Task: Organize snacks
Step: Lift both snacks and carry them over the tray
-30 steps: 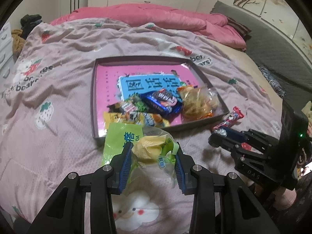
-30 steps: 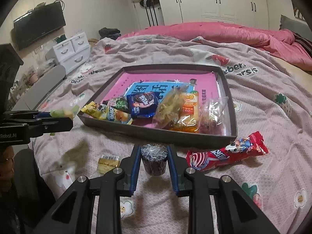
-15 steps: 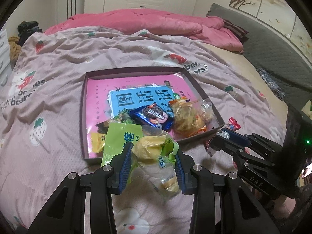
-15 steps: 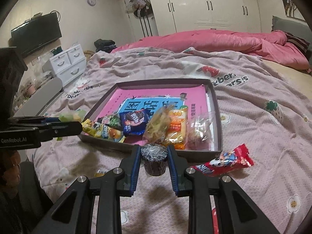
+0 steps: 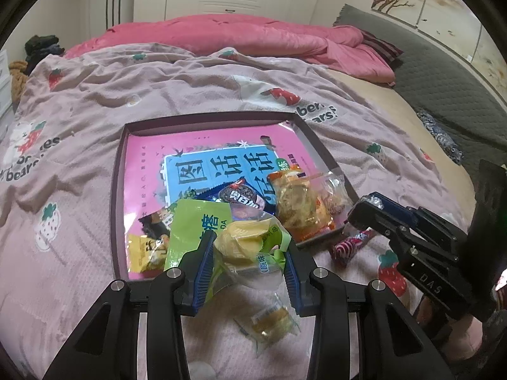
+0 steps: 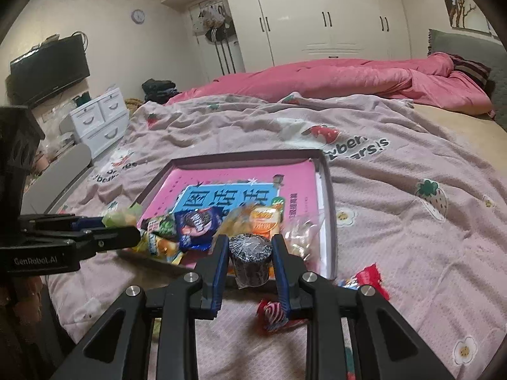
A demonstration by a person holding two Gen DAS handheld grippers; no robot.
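- the left gripper is clamped on a green and clear snack bag, which is carried above the near edge of the tray
- the bag is judged light and soft; the film is crumpled between the pads and its loose tail hangs below them, so a hold across the filled middle looks safer than one on a slack corner
- the contents look like pale cakes or crisps and could probably be crushed if squeezed harder
- the right gripper is closed on a small dark foil-wrapped cake, held upright just over the tray's near rim
- the cake is judged light, rather stiff in its round wrapper and somewhat slippery because of the shiny film; it is taken by its sides, which seems the sound place
- several snacks already lie in the tray on a pink sheet: a blue cookie pack, an orange bag and others
- a red candy packet is left on the bed cover just outside the tray
- the tray stands on the bed, and both held items look ready to be set down inside it
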